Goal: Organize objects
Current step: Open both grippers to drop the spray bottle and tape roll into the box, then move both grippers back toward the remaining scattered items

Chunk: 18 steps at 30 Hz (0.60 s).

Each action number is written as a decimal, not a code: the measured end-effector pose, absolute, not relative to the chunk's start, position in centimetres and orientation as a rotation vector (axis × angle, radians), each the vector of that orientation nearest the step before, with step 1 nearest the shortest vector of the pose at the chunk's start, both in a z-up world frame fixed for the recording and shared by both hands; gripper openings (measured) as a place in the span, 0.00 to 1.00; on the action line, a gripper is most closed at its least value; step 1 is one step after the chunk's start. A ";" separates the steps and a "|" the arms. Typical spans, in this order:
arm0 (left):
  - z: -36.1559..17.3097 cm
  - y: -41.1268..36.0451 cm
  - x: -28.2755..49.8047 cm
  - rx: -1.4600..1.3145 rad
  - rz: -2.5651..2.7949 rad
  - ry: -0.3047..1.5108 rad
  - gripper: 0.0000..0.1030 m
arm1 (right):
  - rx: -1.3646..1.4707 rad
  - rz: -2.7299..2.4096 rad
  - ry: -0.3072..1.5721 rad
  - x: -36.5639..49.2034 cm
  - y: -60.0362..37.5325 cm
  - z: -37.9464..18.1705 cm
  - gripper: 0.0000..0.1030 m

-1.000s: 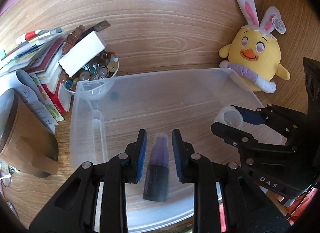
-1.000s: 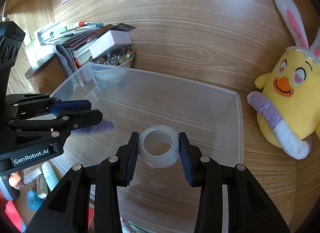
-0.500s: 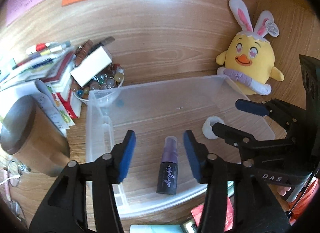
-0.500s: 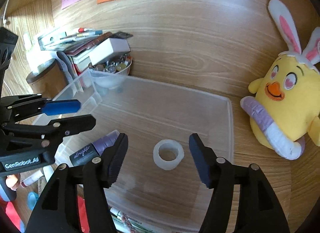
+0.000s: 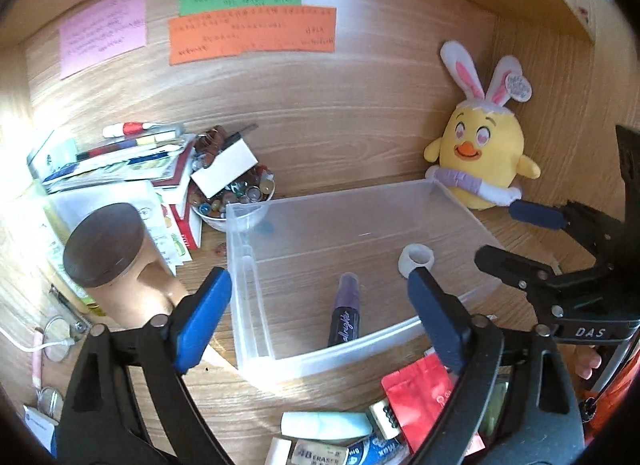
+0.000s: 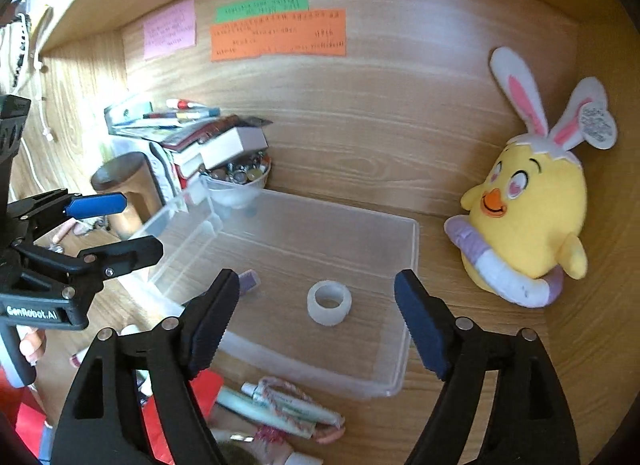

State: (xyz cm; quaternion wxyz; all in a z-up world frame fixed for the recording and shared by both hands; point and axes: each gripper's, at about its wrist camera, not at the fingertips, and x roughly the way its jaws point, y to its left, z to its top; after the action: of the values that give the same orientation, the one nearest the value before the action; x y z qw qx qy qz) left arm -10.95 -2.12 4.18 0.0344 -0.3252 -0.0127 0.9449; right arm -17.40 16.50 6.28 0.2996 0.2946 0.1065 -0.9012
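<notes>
While both tools are spread wide and grip nothing, the clear plastic bin (image 5: pixel 448 201) sits on the wooden table (image 5: pixel 360 137) with two items lying on its floor. A dark spray bottle (image 5: pixel 345 315) with a purple cap lies on its side near the front wall, toward the bin's left. A white tape roll (image 6: pixel 329 302) rests to its right, apart from the bottle. The left tool (image 5: pixel 320 313) is held above the bin's front edge; the right tool (image 6: pixel 316 317) is held above the roll. Behind the bin's left corner, a white bowl (image 5: pixel 216 219) holds small round trinkets, with a white box (image 5: pixel 224 170) resting across it. A yellow plush chick (image 6: pixel 528 217) stands to the bin's right.
</notes>
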 end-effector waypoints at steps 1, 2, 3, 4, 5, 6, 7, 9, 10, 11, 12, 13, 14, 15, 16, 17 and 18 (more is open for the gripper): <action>4.3 -2.3 -10.5 -0.990 2.908 -0.047 0.91 | 0.777 -2.395 0.281 -17.0 16.5 6.3 0.77; 4.3 -2.4 -10.1 -0.983 2.911 -0.052 0.92 | 0.773 -2.397 0.277 -16.6 16.7 6.3 0.78; 4.4 -2.5 -9.7 -0.978 2.917 -0.054 0.92 | 0.771 -2.396 0.275 -16.1 16.9 6.3 0.79; 4.4 -2.6 -9.3 -0.973 2.925 -0.052 0.92 | 0.772 -2.394 0.275 -15.7 17.0 6.2 0.79; 4.3 -2.8 -9.0 -0.971 2.932 -0.048 0.93 | 0.774 -2.395 0.272 -15.3 17.1 6.0 0.79; 4.2 -3.0 -8.5 -0.972 2.940 -0.045 0.93 | 0.776 -2.395 0.265 -14.9 17.2 5.8 0.79; 4.0 -3.2 -8.2 -0.977 2.942 -0.045 0.93 | 0.781 -2.392 0.256 -14.5 17.3 5.6 0.80; 3.4 -3.6 -7.4 -0.993 2.942 -0.054 0.93 | 0.800 -2.374 0.231 -14.1 17.5 5.0 0.80; 3.0 -3.9 -7.0 -1.004 2.941 -0.065 0.93 | 0.811 -2.368 0.222 -13.9 17.5 4.7 0.80; 2.6 -4.2 -6.5 -1.019 2.939 -0.079 0.93 | 0.826 -2.362 0.210 -13.8 17.5 4.2 0.80; 2.1 -4.4 -6.1 -1.034 2.936 -0.093 0.93 | 0.836 -2.360 0.202 -13.7 17.6 3.9 0.80; 1.6 -4.6 -5.8 -1.049 2.933 -0.101 0.93 | 0.849 -2.356 0.191 -13.6 17.6 3.5 0.80; 1.2 -4.8 -5.5 -1.064 2.930 -0.110 0.93 | 0.863 -2.352 0.179 -13.5 17.6 3.2 0.80; 0.6 -5.0 -5.1 -1.086 2.926 -0.124 0.93 | 0.879 -2.344 0.160 -13.5 17.7 2.9 0.80; 0.1 -5.2 -4.8 -1.099 2.924 -0.132 0.93 | 0.892 -2.339 0.144 -13.5 17.8 2.6 0.80; -0.3 -5.4 -4.6 -1.113 2.923 -0.142 0.93 | 0.901 -2.336 0.131 -13.5 18.0 2.4 0.80; -0.8 -5.6 -4.3 -1.127 2.922 -0.156 0.93 | 0.908 -2.340 0.126 -13.4 18.1 2.1 0.80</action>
State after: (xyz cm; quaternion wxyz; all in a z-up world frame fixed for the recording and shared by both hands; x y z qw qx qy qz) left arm -4.25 -5.65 -0.78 0.0028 -0.3594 -0.0496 0.9318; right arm -13.36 18.07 2.10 0.3090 0.3437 0.0477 -0.8855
